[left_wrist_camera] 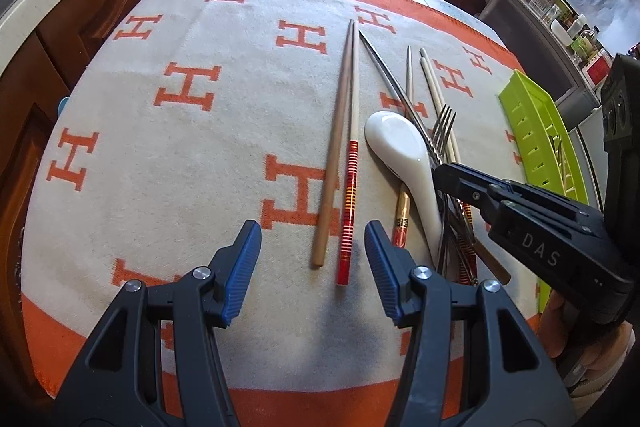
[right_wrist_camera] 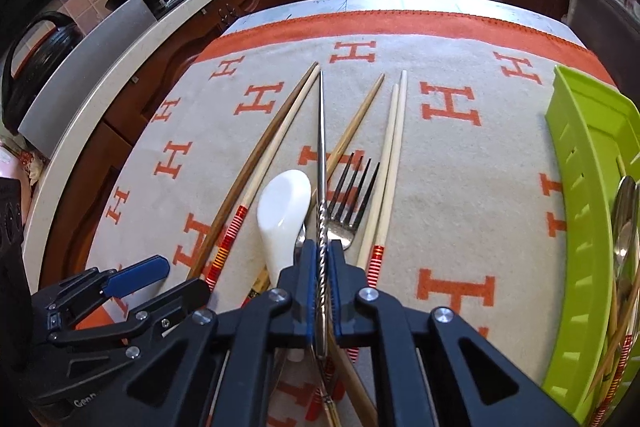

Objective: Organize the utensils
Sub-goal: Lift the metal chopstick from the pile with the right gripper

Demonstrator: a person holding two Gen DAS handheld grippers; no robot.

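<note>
Now the right gripper (right_wrist_camera: 319,259) pinches the metal chopstick (right_wrist_camera: 320,147); the left gripper (left_wrist_camera: 312,247), half open, holds nothing.

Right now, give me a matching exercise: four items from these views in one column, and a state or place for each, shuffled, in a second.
Items
1. twisted silver metal chopstick
2. white ceramic soup spoon
3. lime green plastic tray
4. left gripper

States
A. open above the cloth
B. clamped in the right gripper
C. at the cloth's right edge, holding sorted utensils
D. lying bowl-up in the pile

Pairs: 1-B, 2-D, 3-C, 4-A
</note>
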